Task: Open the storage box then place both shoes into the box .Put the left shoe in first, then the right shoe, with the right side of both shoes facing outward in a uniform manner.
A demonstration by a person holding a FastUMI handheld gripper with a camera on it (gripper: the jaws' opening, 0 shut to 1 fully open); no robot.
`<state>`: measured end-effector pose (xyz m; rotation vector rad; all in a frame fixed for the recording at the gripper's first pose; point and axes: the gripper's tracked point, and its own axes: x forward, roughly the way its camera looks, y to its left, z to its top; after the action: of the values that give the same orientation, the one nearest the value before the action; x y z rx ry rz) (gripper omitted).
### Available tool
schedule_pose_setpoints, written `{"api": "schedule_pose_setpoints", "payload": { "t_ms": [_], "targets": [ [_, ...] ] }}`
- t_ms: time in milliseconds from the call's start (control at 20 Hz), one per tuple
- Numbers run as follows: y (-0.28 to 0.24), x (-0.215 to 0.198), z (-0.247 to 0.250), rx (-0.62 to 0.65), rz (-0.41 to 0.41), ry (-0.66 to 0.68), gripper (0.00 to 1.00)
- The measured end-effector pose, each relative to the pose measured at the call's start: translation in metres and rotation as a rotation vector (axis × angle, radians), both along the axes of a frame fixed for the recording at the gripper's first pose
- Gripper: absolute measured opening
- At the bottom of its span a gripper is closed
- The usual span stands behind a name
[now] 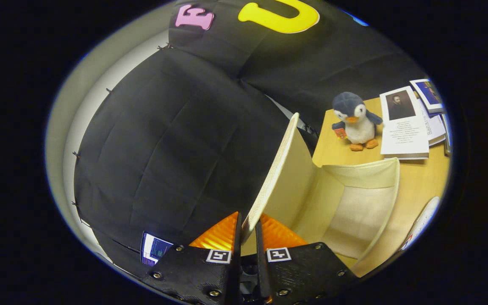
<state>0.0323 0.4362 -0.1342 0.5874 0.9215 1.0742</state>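
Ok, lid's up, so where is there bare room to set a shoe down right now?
The gripper is shut on the lid, holding it raised. The storage box interior is bare. Bare wood also lies between the box and the penguin toy. Beyond that it is crowded: books stack beside the penguin.
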Motion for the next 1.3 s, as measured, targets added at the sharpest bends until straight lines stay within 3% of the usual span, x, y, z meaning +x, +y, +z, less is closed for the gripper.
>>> {"api": "schedule_pose_setpoints", "payload": {
  "t_ms": [400,600,750,800,950,1000,1050,1300],
  "targets": [
    [0.091,-0.01,-0.009,-0.028,0.008,0.037,0.16],
    [0.105,-0.011,-0.016,-0.091,0.021,0.003,0.59],
    [0.101,-0.01,-0.018,-0.105,0.021,0.004,0.65],
    [0.096,-0.007,-0.019,-0.111,0.019,0.003,0.77],
    [0.07,0.0,-0.018,-0.144,-0.008,-0.029,0.79],
    [0.061,0.004,-0.02,-0.159,-0.022,-0.044,0.93],
    [0.053,0.008,-0.023,-0.182,-0.031,-0.058,0.97],
    [-0.011,0.019,-0.024,-0.255,-0.075,-0.107,0.97]
  ]
}}
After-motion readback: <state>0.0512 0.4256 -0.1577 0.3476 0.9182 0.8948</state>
